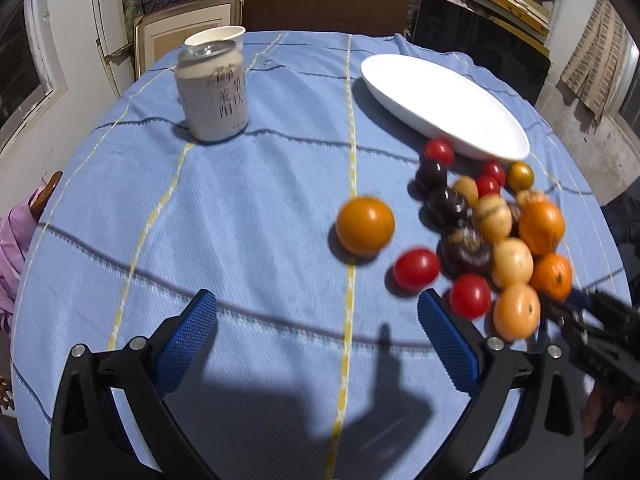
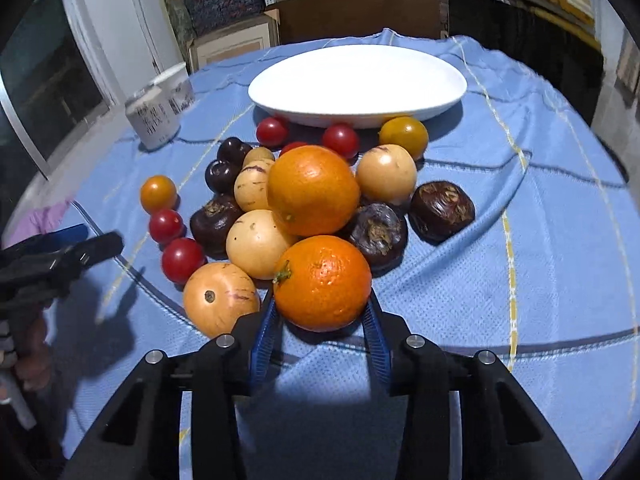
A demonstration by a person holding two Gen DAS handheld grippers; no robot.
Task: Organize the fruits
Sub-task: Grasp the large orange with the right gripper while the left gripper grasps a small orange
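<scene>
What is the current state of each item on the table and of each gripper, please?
White plate: empty, upright on the cloth.
Jar: upright, no lid visible.
Paper cup: upright behind the jar.
Near orange: on the cloth, clamped between blue pads.
Lone yellow tomato: apart from the pile.
Right gripper: shut on the near orange.
Left gripper: open, holding nothing.

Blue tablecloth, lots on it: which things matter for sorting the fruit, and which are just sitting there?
For the job: nearest orange, gripped by the right gripper; the other fruit pile; white dish; left gripper, open.

Just lying about: labelled jar, paper cup behind it.
</scene>
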